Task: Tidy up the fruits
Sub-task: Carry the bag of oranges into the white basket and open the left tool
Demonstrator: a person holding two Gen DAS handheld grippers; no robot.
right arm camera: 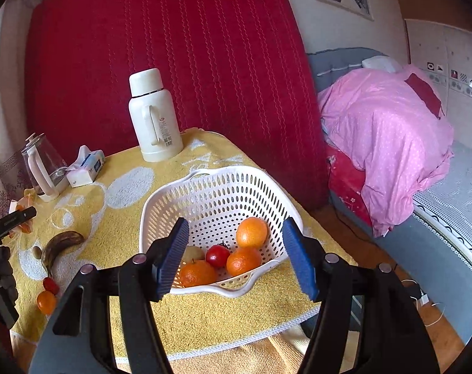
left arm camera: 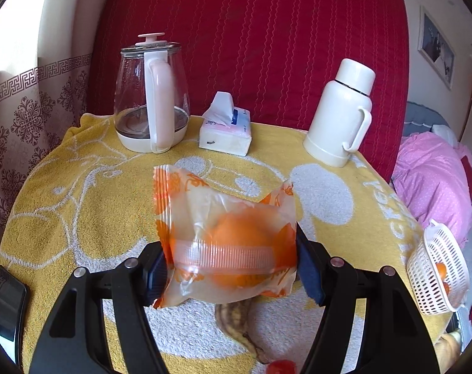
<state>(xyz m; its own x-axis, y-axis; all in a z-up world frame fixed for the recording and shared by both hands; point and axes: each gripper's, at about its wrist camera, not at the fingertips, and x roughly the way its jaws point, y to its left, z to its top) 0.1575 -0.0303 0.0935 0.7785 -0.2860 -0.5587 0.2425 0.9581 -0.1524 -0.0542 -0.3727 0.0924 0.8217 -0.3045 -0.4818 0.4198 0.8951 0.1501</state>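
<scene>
Left hand-held gripper point(left arm camera: 231, 260) clamps the orange fruit sealed in a translucent orange-printed plastic bag point(left arm camera: 226, 237) above the yellow-towelled surface point(left arm camera: 80, 193); white perforated plastic basket point(right arm camera: 217, 193) lies far right, under the wide-open right hand-held gripper point(right arm camera: 236, 260).

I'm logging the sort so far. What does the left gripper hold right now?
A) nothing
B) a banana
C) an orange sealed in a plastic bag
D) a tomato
C: in the left wrist view the left gripper is clamped on the bagged orange, while the banana lies on the towel below.
</scene>
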